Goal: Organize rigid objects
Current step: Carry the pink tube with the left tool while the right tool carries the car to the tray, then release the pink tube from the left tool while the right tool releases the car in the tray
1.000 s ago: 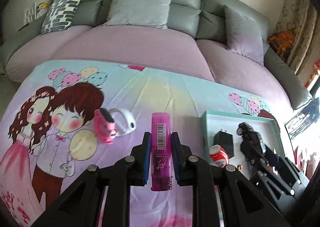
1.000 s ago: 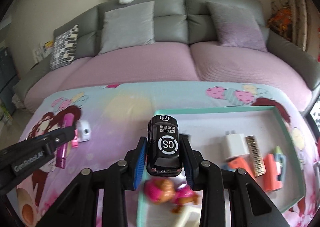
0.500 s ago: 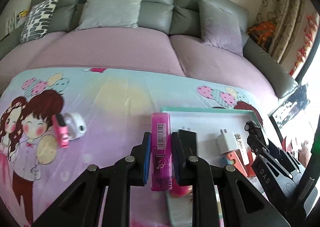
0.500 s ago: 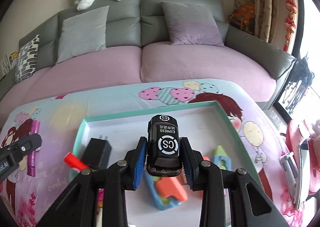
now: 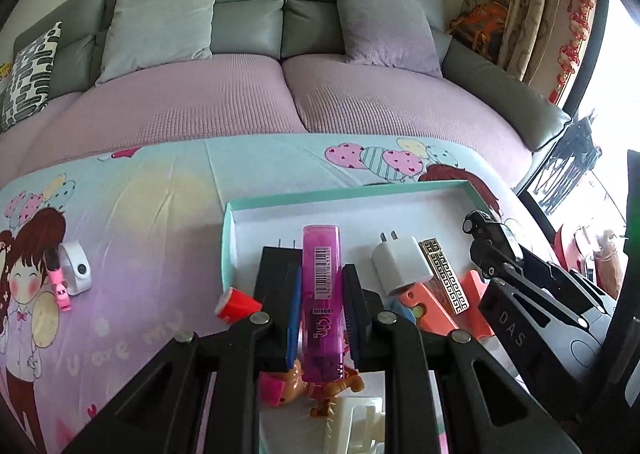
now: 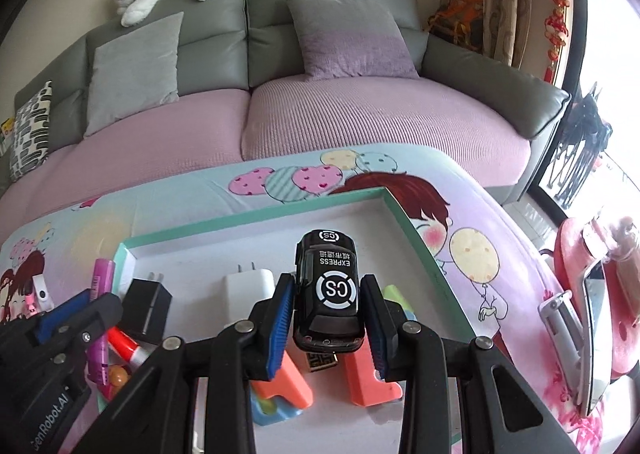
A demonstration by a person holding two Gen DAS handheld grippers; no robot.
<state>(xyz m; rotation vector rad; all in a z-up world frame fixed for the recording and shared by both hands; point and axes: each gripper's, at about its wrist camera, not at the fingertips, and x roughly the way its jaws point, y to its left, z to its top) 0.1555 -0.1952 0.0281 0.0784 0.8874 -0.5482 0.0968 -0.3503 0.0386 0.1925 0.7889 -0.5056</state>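
**Two grippers, two finds, one teal tray**

The left gripper (image 5: 322, 304) pinches a translucent pink lighter (image 5: 321, 294) between its blue pads, the barcode facing up, held above the near left part of the teal-rimmed tray (image 5: 228, 238). The right gripper (image 6: 327, 328) clamps a black toy car (image 6: 329, 290) marked "CS EXPRESS" by its sides, over the tray's middle. Below them in the tray lie a black charger (image 5: 276, 266), a white charger (image 5: 402, 264), a patterned black-and-gold lighter (image 5: 446, 280), orange blocks (image 6: 366, 378) and a small doll (image 5: 298, 384). A red cap (image 5: 236, 304) sits at the tray's left edge. Left on the cartoon-print cloth (image 5: 160, 222), well apart from the tray, are a white strap-like item (image 5: 76, 266) and a pink figure (image 5: 60, 288) just beside it.
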